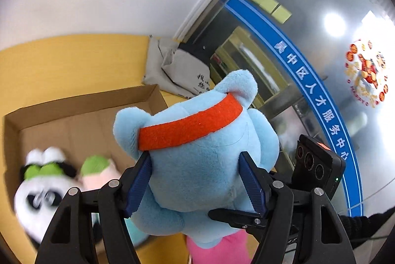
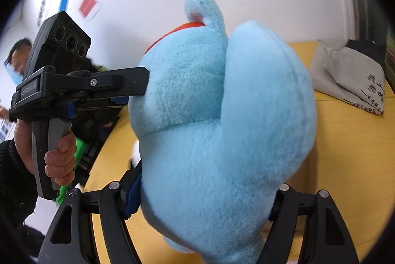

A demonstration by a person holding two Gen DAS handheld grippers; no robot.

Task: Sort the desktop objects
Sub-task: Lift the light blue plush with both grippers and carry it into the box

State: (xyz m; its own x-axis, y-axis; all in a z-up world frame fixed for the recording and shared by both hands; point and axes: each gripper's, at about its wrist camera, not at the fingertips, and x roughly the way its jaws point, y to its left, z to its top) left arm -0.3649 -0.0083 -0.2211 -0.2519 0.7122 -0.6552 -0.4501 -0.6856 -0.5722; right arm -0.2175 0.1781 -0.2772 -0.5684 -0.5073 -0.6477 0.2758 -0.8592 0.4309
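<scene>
A fluffy light-blue plush toy with an orange headband (image 1: 195,153) fills the middle of both views, held above the yellow wooden table (image 1: 61,59). Its long axis runs from the lower edge up toward the frame centre, ears uppermost. The left gripper (image 1: 197,180) has its blue-padded jaws partly open and pressed into the toy's sides; the right gripper (image 2: 202,199) clamps the plush likewise. Only the left wrist view shows the open brown cardboard box (image 1: 81,101) at lower left, holding a blurred black-and-white panda plush (image 1: 42,190). Only the right wrist view shows the person's left hand (image 2: 59,160) gripping the handle.
</scene>
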